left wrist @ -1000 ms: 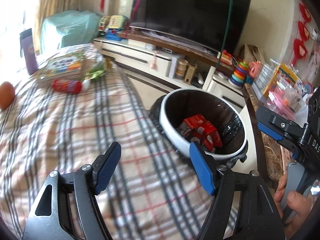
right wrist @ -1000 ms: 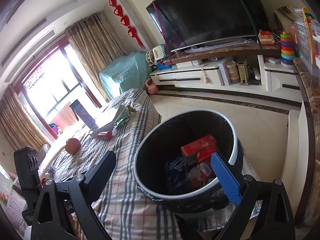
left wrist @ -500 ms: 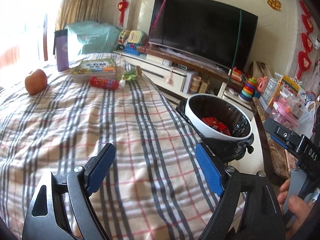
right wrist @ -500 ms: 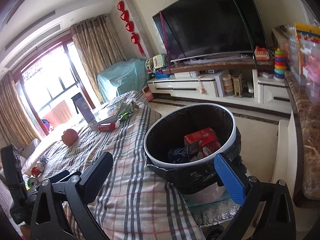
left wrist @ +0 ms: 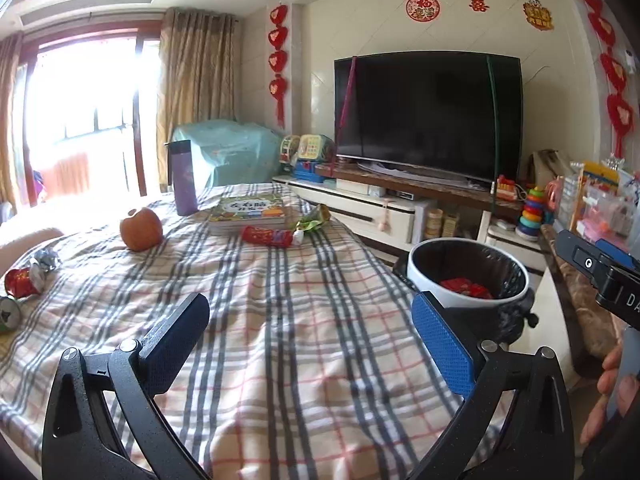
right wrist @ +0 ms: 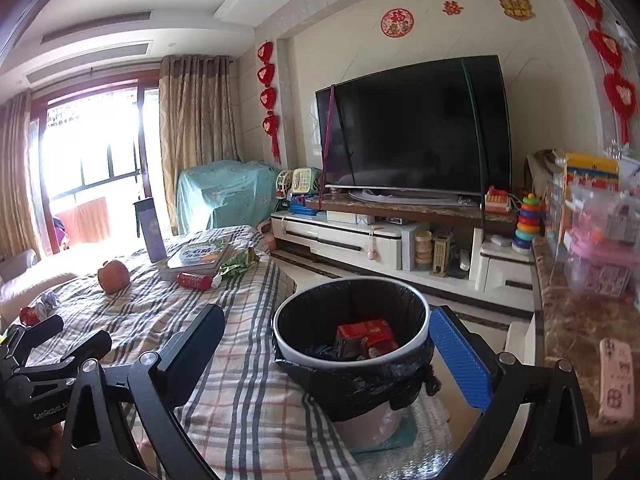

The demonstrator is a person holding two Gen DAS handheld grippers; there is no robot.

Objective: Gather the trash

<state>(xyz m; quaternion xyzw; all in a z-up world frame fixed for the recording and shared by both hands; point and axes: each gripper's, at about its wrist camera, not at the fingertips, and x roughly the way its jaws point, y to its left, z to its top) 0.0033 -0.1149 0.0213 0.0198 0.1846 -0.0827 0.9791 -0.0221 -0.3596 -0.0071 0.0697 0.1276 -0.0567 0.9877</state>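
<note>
Hovering above the plaid-covered surface (left wrist: 280,340), the left claw (left wrist: 310,344) is opening, its blue-padded jaws spreading wide with only checked cloth showing between them. The right claw (right wrist: 326,358) is standing released too, nothing clamped in it; seen from its own camera, its jaws are framing the round white bin lined with a black plastic bag (right wrist: 352,344), though the pads are not pressing on it. The bin is sitting on the floor just beside the cloth's edge, and red crumpled packaging (right wrist: 366,338) is already lying inside it.

More trash is waiting on the cloth: a red cylindrical wrapper (left wrist: 266,236) is lying near the far end, just beside a green crinkled snack packet (left wrist: 314,220) and in front of a colourful picture book (left wrist: 250,210). At the left edge, a red and silver crumpled wrapper (left wrist: 26,278) is resting well apart from those. An orange-red apple (left wrist: 140,228) and a tall purple flask (left wrist: 184,178) are standing farther back. A pink phone (right wrist: 616,384) is lying on the brown marble ledge (right wrist: 568,320) at the right.
</note>
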